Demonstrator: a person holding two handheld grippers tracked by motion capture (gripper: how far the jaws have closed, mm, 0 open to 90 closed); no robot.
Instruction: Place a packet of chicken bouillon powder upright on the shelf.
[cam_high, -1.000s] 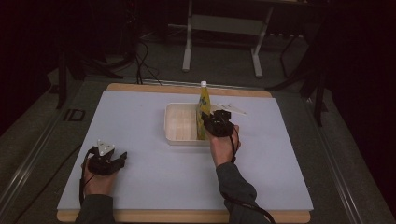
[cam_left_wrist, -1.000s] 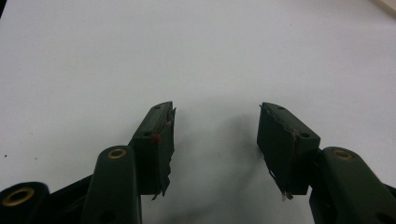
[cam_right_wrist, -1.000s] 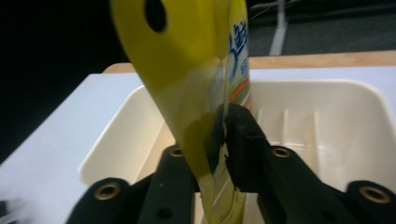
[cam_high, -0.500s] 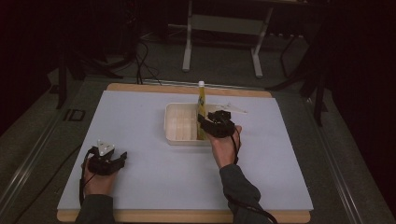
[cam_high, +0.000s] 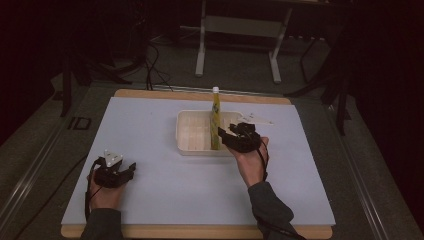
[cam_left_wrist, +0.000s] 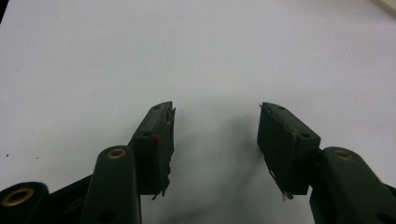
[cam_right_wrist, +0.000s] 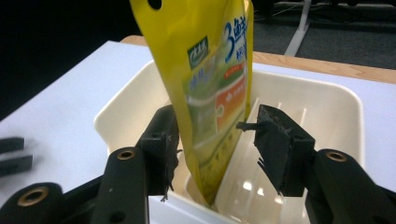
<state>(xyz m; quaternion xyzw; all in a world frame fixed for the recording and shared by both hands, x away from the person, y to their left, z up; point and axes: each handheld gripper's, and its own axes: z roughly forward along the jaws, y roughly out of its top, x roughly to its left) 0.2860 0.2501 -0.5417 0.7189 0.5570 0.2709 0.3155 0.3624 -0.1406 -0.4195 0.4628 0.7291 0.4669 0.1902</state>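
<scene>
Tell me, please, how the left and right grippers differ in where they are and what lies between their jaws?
The left gripper rests low over the bare white table, nothing between its jaws. The right gripper is at the cream tray, its jaws, just opening, either side of the upright yellow pouch, not pressing it. Both stand open.

The pouch (cam_right_wrist: 212, 93) is glossy yellow plastic film with printed labels. It stands in the tray (cam_right_wrist: 336, 100), smooth cream plastic with a slight sheen and ribbed floor. Just outside the tray, the right tool (cam_right_wrist: 212, 140) is matt black plastic with brass-looking rivets and frayed, rough pads. The surface (cam_high: 160, 130) is matt pale sheet over a wood edge.
</scene>
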